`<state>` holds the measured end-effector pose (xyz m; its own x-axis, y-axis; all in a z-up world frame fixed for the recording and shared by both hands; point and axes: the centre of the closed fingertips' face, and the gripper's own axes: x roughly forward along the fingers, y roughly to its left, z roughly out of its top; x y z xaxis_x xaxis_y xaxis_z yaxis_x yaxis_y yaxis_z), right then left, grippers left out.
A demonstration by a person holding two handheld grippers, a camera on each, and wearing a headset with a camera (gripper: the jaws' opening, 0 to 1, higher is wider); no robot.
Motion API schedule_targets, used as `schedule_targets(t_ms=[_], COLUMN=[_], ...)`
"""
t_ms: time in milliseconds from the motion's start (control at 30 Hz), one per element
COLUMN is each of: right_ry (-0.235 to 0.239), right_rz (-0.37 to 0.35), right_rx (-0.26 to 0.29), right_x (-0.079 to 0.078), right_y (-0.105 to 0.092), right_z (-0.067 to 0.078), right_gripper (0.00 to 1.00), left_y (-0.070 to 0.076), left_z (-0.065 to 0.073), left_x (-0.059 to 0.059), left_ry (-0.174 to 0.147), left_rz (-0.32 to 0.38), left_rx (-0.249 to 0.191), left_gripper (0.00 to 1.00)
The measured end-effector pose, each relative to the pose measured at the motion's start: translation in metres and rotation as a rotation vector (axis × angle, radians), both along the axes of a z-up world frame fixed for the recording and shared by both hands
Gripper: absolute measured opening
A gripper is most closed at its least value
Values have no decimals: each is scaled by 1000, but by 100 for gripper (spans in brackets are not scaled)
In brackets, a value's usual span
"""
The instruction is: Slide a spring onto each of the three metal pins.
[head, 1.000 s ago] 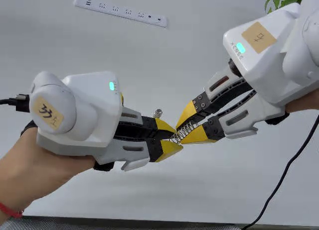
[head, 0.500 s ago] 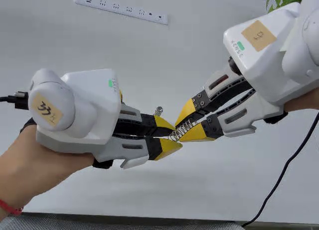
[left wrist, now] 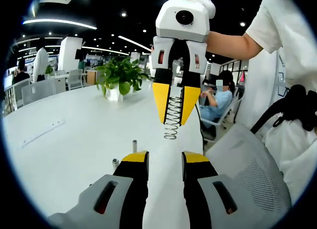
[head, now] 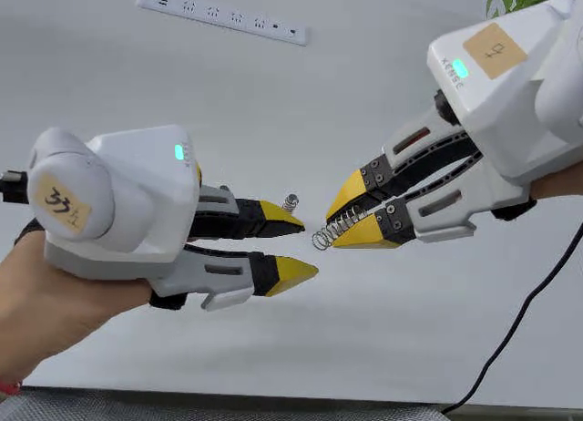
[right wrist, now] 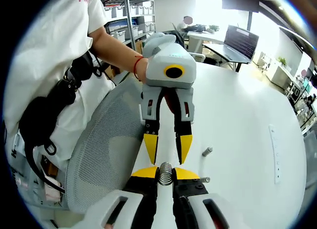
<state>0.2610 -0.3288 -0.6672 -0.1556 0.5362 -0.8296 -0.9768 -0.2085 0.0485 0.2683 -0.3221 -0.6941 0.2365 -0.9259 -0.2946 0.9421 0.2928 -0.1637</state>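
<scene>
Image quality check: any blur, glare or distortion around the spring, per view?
Head view: even soft light, no glare on the table, spring sharp. Left gripper view: heavy fisheye bend, ceiling lights blown out, spring crisp. Right gripper view: same bend, spring end-on near the lens, far right washed out.

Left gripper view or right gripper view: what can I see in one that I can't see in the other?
Left gripper view: the big potted plant on the table, and the right tool seen head-on, shut on the spring. Right gripper view: storage shelves, and the left tool seen head-on, open, holding nothing. Both: the spring, the table, metal pins on it and a mesh chair.
</scene>
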Motion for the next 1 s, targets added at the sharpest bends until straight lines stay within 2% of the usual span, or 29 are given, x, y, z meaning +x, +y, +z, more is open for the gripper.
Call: schedule_targets(t_ms=[200, 333, 467, 633, 800, 1000], right_ry=[-16, -39, -50, -63, -73, -96], right_rz=[-36, -76, -113, -153, -184, -211], right_rx=[-20, -52, -78, -116, -144, -182], right_x=[8, 22, 35, 46, 59, 74], right_y=[-10, -25, -39, -53, -62, -71], right_z=[0, -5, -12, -19, -28, -38], right_gripper=[7, 7, 7, 7, 7, 7], left_y=[23, 41, 59, 77, 90, 94], left_z=[-6, -11, -17, -22, -28, -35], left_x=[7, 11, 15, 23, 31, 35], left_ry=[-4, -9, -12, -20, -26, -29], left_rz=[48, 80, 112, 147, 175, 179], left_rx=[26, 41, 67, 88, 91, 99], left_gripper=[32, 36, 45, 51, 63, 81])
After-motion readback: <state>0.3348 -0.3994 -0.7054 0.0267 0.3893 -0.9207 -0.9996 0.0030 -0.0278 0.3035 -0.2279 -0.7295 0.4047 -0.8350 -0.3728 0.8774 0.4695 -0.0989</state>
